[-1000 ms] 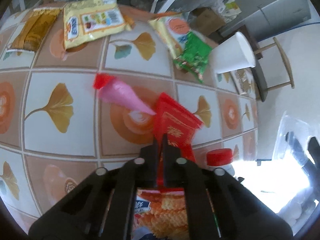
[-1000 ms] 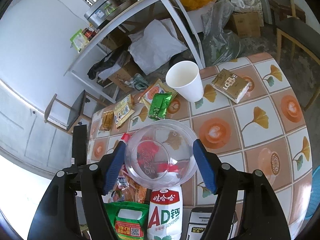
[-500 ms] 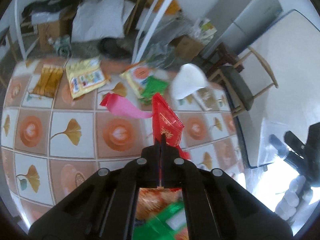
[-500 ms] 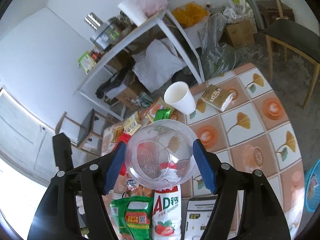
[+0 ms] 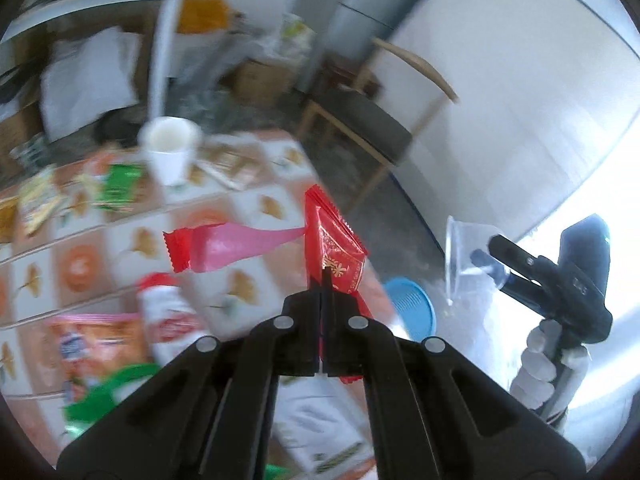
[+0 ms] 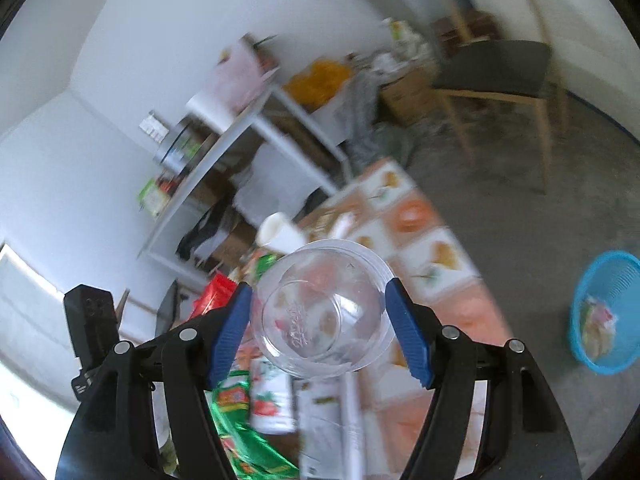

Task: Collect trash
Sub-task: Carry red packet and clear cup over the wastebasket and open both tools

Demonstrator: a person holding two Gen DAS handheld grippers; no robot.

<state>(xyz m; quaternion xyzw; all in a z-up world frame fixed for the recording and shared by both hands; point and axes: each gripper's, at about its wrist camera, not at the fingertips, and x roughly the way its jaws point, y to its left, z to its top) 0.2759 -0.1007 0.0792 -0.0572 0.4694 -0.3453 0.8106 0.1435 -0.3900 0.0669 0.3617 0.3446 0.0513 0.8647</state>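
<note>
My left gripper (image 5: 325, 276) is shut on a red snack wrapper (image 5: 334, 240), held in the air above the tiled table (image 5: 100, 240); a pink and red wrapper (image 5: 224, 244) hangs from it to the left. My right gripper (image 6: 320, 312) is shut on a clear plastic cup (image 6: 322, 310), also lifted above the table; the cup also shows at the right of the left wrist view (image 5: 460, 256). A blue trash basket (image 6: 606, 312) with some trash in it stands on the floor at the right and shows in the left wrist view (image 5: 412, 312).
The table holds a white paper cup (image 5: 170, 152), a green packet (image 5: 120, 188), yellow packets (image 5: 38, 200), a red-capped drink bottle (image 5: 168, 320), a chips bag (image 5: 100, 344) and a white box (image 5: 316, 428). A wooden chair (image 6: 496, 76) and a cluttered shelf (image 6: 224, 136) stand beyond.
Both grippers have lifted away from the table and swung right, towards the floor side. The blue basket has come into view. The red wrapper and the clear cup stay gripped.
</note>
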